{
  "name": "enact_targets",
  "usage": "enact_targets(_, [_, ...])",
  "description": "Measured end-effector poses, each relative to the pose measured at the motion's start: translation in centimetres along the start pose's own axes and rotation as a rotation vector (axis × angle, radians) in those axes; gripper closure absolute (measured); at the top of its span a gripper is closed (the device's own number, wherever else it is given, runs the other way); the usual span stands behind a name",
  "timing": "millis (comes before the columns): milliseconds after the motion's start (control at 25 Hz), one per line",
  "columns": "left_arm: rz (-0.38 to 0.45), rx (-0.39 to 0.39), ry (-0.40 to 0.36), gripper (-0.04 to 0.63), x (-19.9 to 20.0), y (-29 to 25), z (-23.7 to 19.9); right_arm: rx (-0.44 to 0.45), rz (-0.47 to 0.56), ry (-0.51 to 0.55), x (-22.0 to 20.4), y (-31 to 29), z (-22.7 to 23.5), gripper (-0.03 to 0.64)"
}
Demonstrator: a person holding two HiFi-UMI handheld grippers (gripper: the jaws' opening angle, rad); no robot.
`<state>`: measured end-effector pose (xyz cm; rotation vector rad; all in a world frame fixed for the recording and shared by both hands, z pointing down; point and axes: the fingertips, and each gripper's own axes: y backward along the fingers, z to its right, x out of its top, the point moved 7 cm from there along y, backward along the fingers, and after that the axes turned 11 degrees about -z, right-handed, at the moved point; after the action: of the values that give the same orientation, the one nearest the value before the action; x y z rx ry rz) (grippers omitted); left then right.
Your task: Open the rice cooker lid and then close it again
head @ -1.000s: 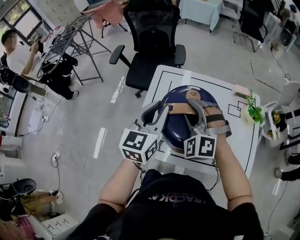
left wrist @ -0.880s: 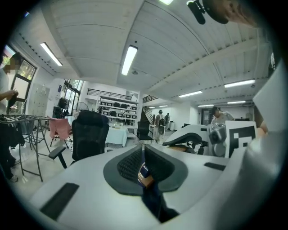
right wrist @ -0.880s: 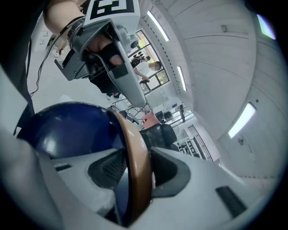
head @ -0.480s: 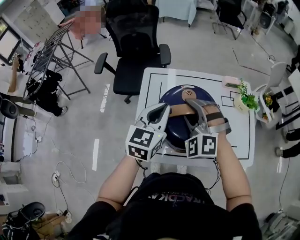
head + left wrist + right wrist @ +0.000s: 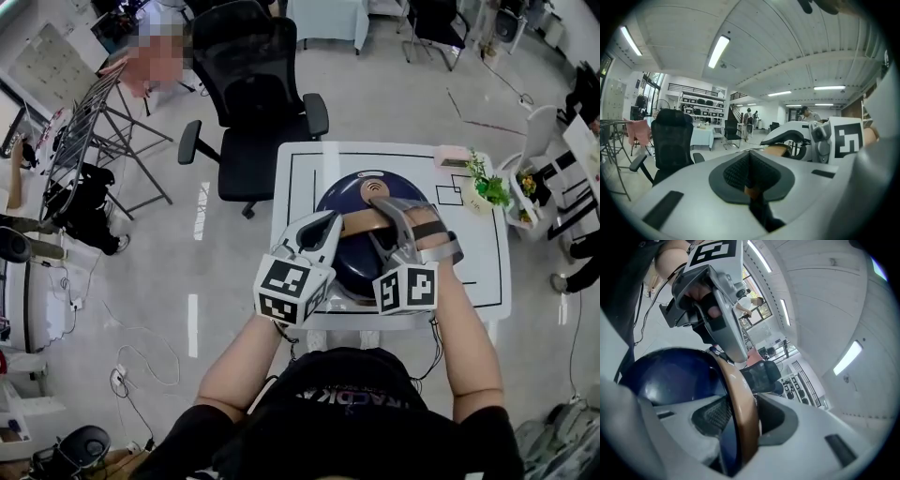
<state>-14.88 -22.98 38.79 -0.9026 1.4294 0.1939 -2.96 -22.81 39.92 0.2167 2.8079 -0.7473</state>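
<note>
A dark blue rice cooker (image 5: pixel 349 255) with its lid down stands on a white table (image 5: pixel 302 183). A tan handle (image 5: pixel 361 223) arches over the lid. My right gripper (image 5: pixel 386 221) straddles the handle's middle and is shut on it; in the right gripper view the tan band (image 5: pixel 740 397) runs between the pads, above the blue lid (image 5: pixel 670 376). My left gripper (image 5: pixel 330 226) is at the handle's left end, jaws shut. In the left gripper view its pads (image 5: pixel 750 171) meet, with a tan sliver at their lower edge; the handle (image 5: pixel 777 150) and right gripper (image 5: pixel 801 136) lie beyond.
A black office chair (image 5: pixel 248 103) stands at the table's far side. A small potted plant (image 5: pixel 487 187) and a pink object (image 5: pixel 453 157) sit at the table's far right corner. A metal drying rack (image 5: pixel 89 112) stands on the floor at the left.
My left gripper's jaws have closed and it has shifted a little toward the handle's left end. The right gripper keeps its hold on the handle, unmoved.
</note>
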Motion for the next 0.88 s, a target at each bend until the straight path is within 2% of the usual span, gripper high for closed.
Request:
enact_targets(160, [-0.003,-0.018,-0.009,0.592,0.0,0.1,-0.2,0.0,-0.006,-0.011,0.1,0.0,0.0,0.457])
enact_targets(280, [-0.022,-0.018,-0.043,0.591,0.2,0.2,-0.2,0.01,-0.005,-0.025,0.2,0.1,0.1,0.457])
enact_targets(360, [-0.016,-0.022,-0.064,0.55,0.5,0.4,0.0,0.022,-0.003,-0.036,0.1,0.0,0.1,0.456])
enact_targets(440, [0.014,-0.037,-0.071,0.49,1.2,0.9,0.2,0.027,0.003,-0.052,-0.1,-0.1,0.2,0.456])
enact_targets(520, [0.052,-0.044,-0.079,0.458,2.1,1.6,0.3,0.03,0.012,-0.087,-0.4,-0.1,0.8,0.456])
enact_targets(760, [0.155,-0.048,-0.064,0.433,4.4,3.5,0.5,0.04,0.075,-0.251,-1.9,1.2,3.4,0.456])
enact_targets(880, [0.218,-0.025,-0.045,0.426,5.5,4.7,0.1,0.039,0.124,-0.345,-2.7,1.9,4.6,0.454])
